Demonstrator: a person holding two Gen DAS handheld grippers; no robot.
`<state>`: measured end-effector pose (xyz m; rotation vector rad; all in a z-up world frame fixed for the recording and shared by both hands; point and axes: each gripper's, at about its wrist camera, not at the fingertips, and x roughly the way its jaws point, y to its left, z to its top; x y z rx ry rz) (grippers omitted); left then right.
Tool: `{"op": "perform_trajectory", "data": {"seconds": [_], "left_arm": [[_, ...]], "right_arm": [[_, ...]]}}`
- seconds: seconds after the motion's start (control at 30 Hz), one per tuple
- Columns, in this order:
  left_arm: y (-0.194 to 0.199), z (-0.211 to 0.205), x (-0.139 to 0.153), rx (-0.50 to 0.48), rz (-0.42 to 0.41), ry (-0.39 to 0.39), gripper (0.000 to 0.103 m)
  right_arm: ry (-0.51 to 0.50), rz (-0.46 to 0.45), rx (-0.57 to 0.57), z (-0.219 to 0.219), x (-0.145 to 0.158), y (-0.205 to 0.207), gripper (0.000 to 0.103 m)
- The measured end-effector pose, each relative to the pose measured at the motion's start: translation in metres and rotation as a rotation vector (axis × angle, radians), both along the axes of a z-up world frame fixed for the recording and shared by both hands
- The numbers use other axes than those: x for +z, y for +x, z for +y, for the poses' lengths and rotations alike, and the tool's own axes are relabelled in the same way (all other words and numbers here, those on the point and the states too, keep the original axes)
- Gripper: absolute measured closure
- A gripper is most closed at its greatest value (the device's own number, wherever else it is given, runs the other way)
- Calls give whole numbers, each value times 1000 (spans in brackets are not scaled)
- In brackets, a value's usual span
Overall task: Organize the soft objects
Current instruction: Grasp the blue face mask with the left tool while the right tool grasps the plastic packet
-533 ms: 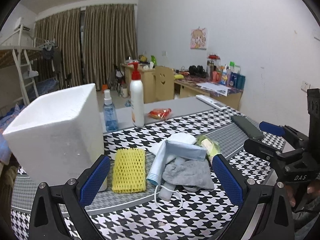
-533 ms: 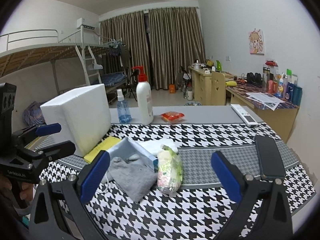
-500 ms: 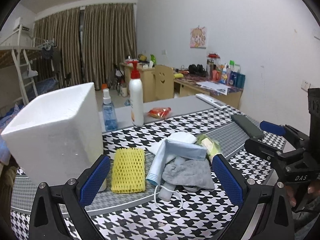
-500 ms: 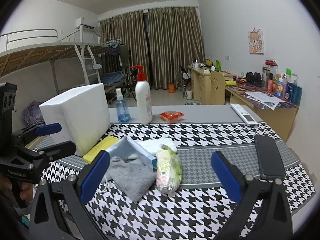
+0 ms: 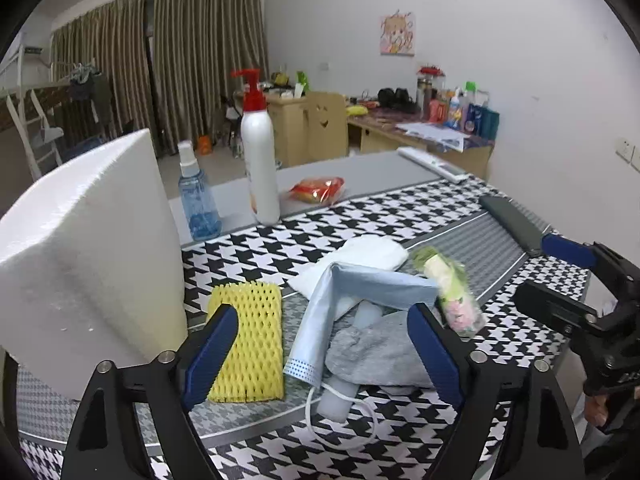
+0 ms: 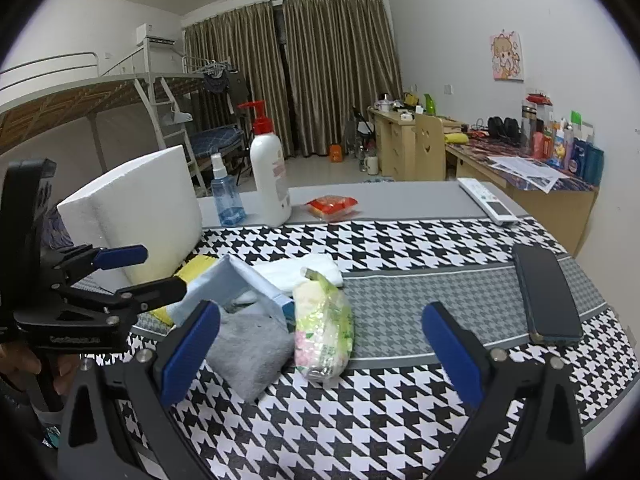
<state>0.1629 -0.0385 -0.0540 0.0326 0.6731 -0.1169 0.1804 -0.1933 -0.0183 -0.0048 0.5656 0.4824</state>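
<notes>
Yellow mesh foam pad beside crumpled grey cloth.

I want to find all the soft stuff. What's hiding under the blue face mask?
Under the blue face mask a grey cloth and a pale tube poke out. Anything deeper is covered.

On your left the big white foam block walled you in; bare houndstooth tablecloth lay open on the right.

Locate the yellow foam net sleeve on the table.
In the left wrist view the yellow foam net sleeve lies flat between the white foam box and blue face mask.
</notes>
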Motion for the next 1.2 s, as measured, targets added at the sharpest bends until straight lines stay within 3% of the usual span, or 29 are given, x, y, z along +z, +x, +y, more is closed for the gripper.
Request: {"op": "perform_trajectory", "data": {"seconds": [0.27, 0.6, 0.97, 1.2], "left_arm": [[20, -3, -9, -12, 39, 8, 27], [44, 5, -26, 5, 110, -12, 50], [52, 5, -38, -11, 163, -17, 70], [56, 6, -46, -18, 191, -30, 91]], "right_arm": [[-8, 42, -2, 3, -8, 11, 5], [-30, 110, 23, 12, -18, 23, 22], [-54, 157, 27, 19, -28, 33, 25], [-72, 210, 23, 21, -39, 44, 32]]}}
